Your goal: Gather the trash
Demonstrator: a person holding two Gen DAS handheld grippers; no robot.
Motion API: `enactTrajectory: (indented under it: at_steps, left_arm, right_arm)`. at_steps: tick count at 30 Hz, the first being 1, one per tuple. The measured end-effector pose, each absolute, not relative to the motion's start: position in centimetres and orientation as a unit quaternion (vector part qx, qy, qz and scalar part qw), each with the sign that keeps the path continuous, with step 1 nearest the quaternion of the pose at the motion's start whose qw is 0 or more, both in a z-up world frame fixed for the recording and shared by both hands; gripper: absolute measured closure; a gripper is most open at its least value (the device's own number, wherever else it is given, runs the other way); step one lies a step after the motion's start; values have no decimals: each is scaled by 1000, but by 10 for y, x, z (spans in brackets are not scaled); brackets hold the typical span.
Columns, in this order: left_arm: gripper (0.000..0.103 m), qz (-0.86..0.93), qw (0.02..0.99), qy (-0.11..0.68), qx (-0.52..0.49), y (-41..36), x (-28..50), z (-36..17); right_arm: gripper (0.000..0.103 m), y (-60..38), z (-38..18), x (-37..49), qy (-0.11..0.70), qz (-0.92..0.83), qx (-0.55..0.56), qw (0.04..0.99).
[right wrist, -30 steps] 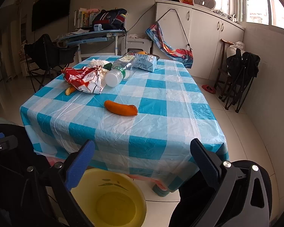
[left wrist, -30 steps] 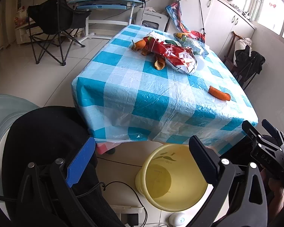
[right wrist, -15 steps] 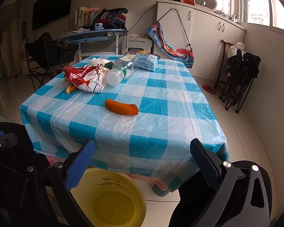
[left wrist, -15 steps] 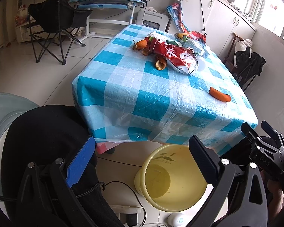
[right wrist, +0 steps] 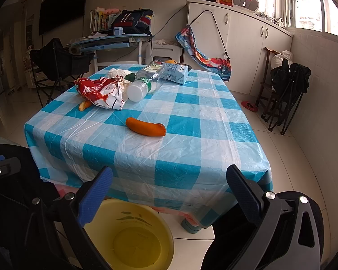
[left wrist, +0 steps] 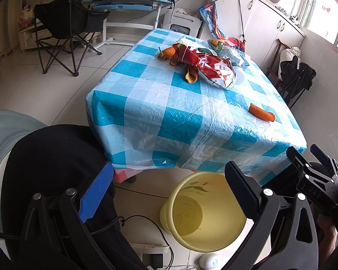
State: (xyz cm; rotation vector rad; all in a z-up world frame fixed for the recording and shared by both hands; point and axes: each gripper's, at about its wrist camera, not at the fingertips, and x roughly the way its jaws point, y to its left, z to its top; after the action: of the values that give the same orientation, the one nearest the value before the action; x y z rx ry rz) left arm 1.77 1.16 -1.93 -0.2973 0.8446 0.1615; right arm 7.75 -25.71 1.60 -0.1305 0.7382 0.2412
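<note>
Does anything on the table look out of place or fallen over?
Yes. The plastic bottle lies on its side with its cap toward the near edge, beside a crumpled red snack bag and peels. One orange piece lies alone, apart from that pile. The yellow bin below looks empty.

I am counting one carrot (right wrist: 146, 129) lying alone on the counter (right wrist: 191, 121). I am seeing one red snack bag (right wrist: 101, 92), one plastic bottle (right wrist: 146, 79) lying on its side, one blue-and-white packet (right wrist: 175, 73) and one crumpled white tissue (right wrist: 117, 73). I am making out three orange peel pieces (left wrist: 190, 76) beside the bag. One yellow bin (right wrist: 133, 234) is standing on the floor. Two claws are showing, left claw (left wrist: 166, 196) and right claw (right wrist: 167, 194).
</note>
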Motion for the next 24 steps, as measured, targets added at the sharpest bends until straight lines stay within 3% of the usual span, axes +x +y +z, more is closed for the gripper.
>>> enactTrajectory:
  at_steps: [24]
  left_arm:
    - [7,77,898,407,-145,12,17,-20]
  right_arm:
    - [6,-254,14,76,360,118,-67,923]
